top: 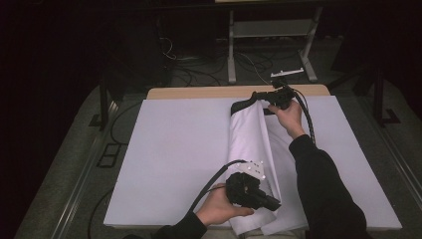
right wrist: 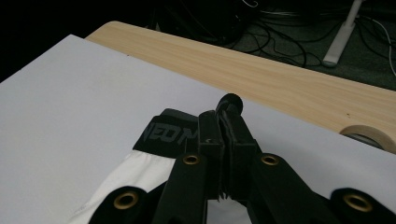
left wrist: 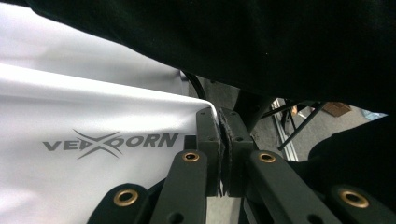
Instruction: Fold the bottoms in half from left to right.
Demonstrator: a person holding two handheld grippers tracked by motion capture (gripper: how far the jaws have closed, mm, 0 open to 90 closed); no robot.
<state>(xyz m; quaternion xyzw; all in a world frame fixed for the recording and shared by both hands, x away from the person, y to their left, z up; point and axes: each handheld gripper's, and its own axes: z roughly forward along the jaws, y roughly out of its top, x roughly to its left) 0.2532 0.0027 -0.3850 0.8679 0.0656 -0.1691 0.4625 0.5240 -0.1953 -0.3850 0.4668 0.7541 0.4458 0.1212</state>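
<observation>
Left gripper (top: 271,203) clamped on white garment (top: 249,144).

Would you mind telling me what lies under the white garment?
The white garment lies on a white sheet covering the wooden table. The surface directly beneath it is hidden.

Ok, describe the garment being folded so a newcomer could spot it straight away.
On the white sheet covering the table, look right of centre between the two grippers. The white garment lies there as a long folded strip running from the near edge to the far edge. Its black waistband at the far end and grey VEXDORN logo mark it out.
</observation>
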